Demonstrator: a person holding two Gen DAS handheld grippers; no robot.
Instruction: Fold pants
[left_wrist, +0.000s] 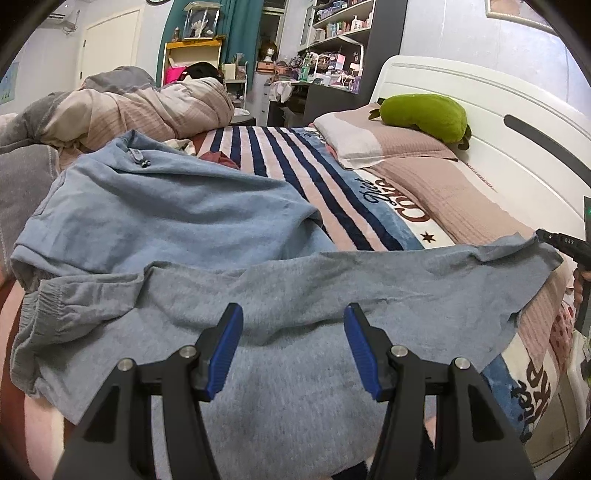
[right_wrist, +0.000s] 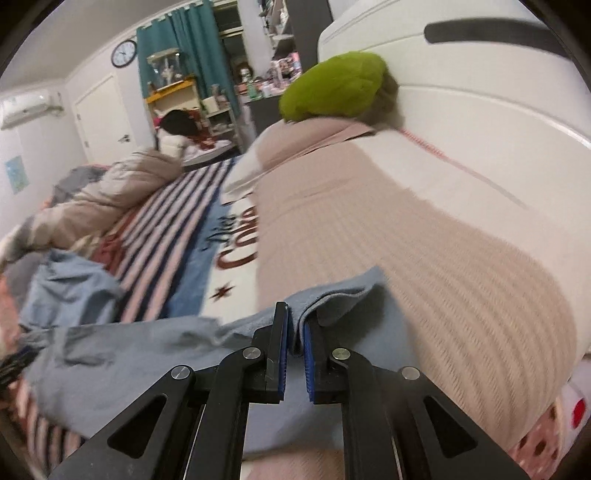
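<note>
Between the right gripper (right_wrist: 294, 325) jaws: a pinched fold of the pants (left_wrist: 258, 350) leg hem, jaws clamped together on the cloth. Hem edge curls up just ahead and to the right of those jaws, lying against the beige pillow (right_wrist: 424, 258). Right view is blurred.

Left gripper (left_wrist: 293, 325) jaws stand apart, blue pads facing each other, nothing clamped. Grey-blue pants cloth lies directly below and ahead of them; cannot tell if the tips touch it.

Pants lie spread on the bed, over the striped blanket (left_wrist: 295, 177). Waistband with gathered elastic sits to the left of the left jaws. One leg runs from under the left jaws out to the far right, where the right gripper's black tip meets its end at the frame edge. The lighter blue part bunches ahead and left of the left jaws, a small zipper pull near its far edge.

Well beyond both jaws: green plush (left_wrist: 424, 116) on the pillows, against the white headboard (left_wrist: 480, 122). Rumpled duvet (left_wrist: 147, 107) far left ahead. Shelves (left_wrist: 340, 40) and teal curtain (left_wrist: 236, 29) at the back wall. Clock (right_wrist: 124, 53) on the wall in the right view.
</note>
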